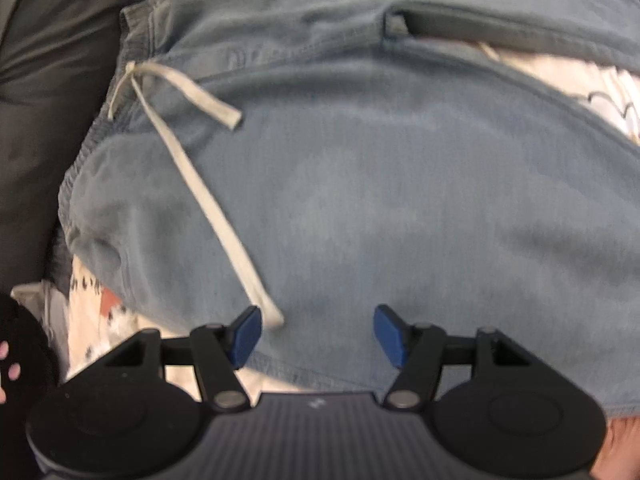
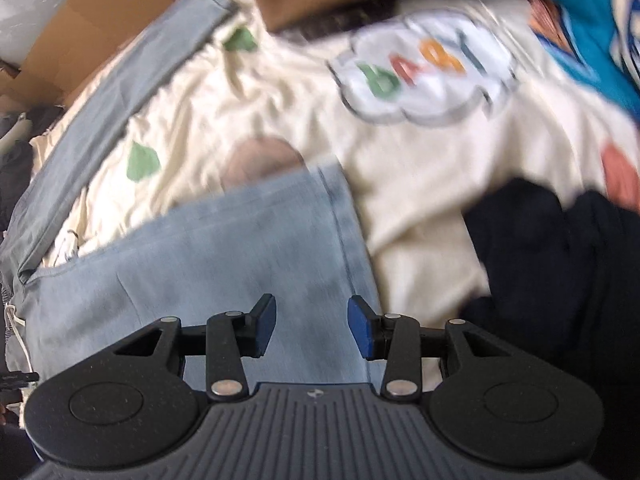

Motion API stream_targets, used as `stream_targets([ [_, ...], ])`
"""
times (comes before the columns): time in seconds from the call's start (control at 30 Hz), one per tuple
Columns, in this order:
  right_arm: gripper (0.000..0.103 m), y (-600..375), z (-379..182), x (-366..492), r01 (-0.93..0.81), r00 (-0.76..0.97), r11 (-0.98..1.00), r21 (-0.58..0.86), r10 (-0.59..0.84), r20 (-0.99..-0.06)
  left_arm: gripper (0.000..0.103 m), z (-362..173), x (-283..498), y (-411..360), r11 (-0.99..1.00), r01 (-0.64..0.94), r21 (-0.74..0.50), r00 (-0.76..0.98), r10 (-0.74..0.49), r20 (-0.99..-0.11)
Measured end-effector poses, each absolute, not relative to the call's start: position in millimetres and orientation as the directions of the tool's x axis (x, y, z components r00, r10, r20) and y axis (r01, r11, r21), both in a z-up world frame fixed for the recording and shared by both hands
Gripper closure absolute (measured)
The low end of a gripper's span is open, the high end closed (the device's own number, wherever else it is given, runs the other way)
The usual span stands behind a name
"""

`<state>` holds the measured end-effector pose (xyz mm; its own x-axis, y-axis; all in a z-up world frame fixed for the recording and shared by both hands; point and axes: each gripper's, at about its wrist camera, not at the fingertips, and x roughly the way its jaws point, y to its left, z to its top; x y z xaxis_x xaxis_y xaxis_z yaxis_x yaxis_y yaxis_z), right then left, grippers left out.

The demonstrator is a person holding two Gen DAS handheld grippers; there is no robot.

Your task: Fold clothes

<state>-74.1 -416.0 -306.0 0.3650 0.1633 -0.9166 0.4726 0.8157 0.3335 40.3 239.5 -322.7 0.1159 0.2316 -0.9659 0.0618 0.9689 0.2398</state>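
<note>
Light blue shorts [image 1: 360, 184] with a white drawstring [image 1: 208, 200] fill the left wrist view, waistband at the upper left. My left gripper [image 1: 316, 334] hovers open over the fabric near the drawstring's loose end, nothing between its blue pads [image 1: 246, 336]. In the right wrist view one leg of the blue shorts [image 2: 224, 248] lies over a cream blanket [image 2: 400, 168], the other leg [image 2: 120, 104] stretching toward the upper left. My right gripper [image 2: 312, 328] stands open just above the near leg's hem edge, holding nothing.
The cream blanket carries a "BABY" cloud print [image 2: 424, 68] and green shapes [image 2: 142, 162]. A black garment [image 2: 560, 272] lies at the right, a teal printed garment [image 2: 592, 12] at the top right, a cardboard box [image 2: 100, 4] upper left. Dark grey cloth [image 1: 44, 100] borders the shorts on the left.
</note>
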Motion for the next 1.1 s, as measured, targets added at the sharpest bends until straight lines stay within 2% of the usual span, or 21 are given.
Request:
stream_targets([
  [0.57, 0.054, -417, -304, 44, 0.360, 0.442, 0.878, 0.315, 0.137, -0.887, 0.039, -312, 153, 230, 0.983, 0.001, 0.183, 0.262, 0.176, -0.949],
  [0.87, 0.054, -397, -306, 118, 0.246, 0.455, 0.933, 0.262, 0.128, -0.881, 0.049, -325, 206, 221, 0.988, -0.024, 0.150, 0.291, 0.150, -0.945],
  [0.97, 0.054, -389, -302, 138, 0.227, 0.467, 0.932, 0.283, 0.151, -0.871, 0.054, -339, 211, 216, 0.987, -0.016, 0.162, 0.265, 0.161, -0.951],
  [1.1, 0.054, -374, -294, 160, 0.176, 0.490, 0.940, 0.292, 0.174, -0.854, 0.058, -329, 203, 216, 0.987, 0.003, 0.159, 0.239, 0.154, -0.959],
])
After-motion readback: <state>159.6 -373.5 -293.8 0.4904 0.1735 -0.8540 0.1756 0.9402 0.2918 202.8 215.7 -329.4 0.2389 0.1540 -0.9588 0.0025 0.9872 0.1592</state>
